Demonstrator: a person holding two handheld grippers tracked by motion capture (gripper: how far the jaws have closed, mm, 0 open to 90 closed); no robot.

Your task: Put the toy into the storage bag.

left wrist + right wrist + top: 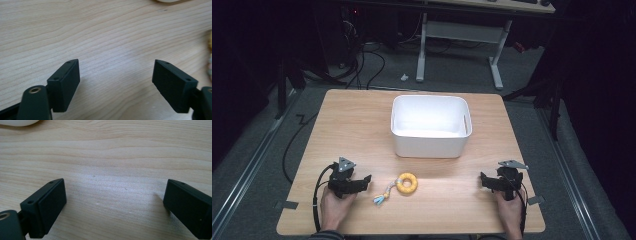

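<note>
Yellow ring toy (406,183) with pale blue tassel flat on wooden table (362,115), near front edge, between both grippers, in front of white bin (430,145). Left gripper (362,181) just left of toy, jaws wide, nothing between. Right gripper (484,181) well apart, jaws wide, empty.

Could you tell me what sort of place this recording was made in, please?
Probably a lab or workshop set up for recording, not a home: a small wooden table on grey carpet, loose cables across the floor, and a white-legged desk behind. A white bin stands on the table.
</note>
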